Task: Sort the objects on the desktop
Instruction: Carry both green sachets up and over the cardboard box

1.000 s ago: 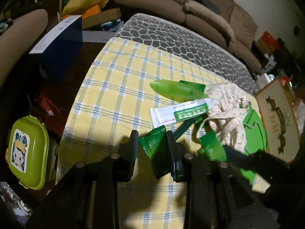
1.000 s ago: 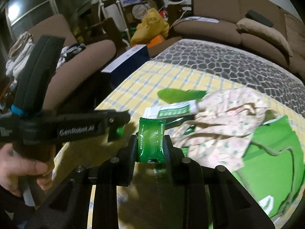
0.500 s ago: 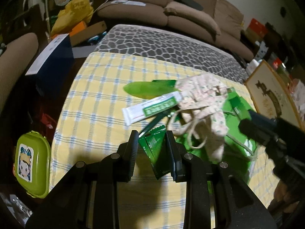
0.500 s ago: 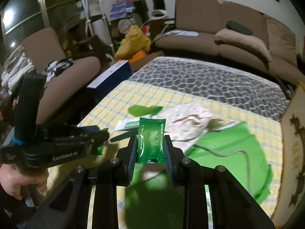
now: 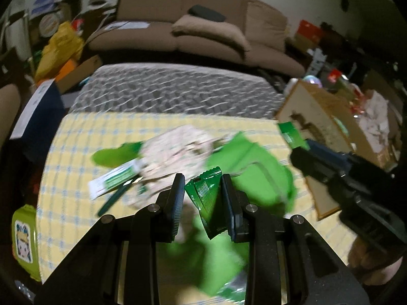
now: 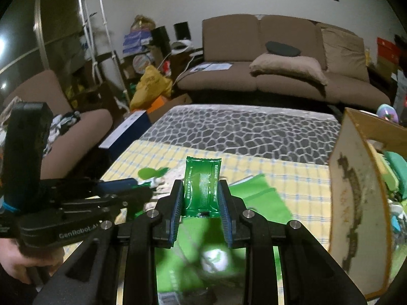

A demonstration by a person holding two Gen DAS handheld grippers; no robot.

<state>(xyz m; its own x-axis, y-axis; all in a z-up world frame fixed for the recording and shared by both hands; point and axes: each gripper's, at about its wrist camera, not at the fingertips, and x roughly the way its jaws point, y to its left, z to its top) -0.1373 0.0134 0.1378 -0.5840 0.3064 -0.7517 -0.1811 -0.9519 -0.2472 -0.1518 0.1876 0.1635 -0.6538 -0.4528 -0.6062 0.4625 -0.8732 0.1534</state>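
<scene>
Green packets (image 5: 207, 198) (image 6: 202, 186) fill both claws; only left view shows toothpaste (image 5: 115, 179).

"GenRobot" printed on left tool (image 6: 142, 198) body; green sachet (image 6: 202, 186) print too small to read.

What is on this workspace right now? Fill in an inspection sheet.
Surface: yellow checked tablecloth.
Job's things: green sachet in left gripper; second sachet in right gripper; green bag, floral pouch, tube on the cloth.
Clutter: framed picture, green lunchbox beside the table.
Grippers: both shut on sachets.
Cables: white cord on the sofa.
Surroundings: brown sofa, cluttered room.
</scene>
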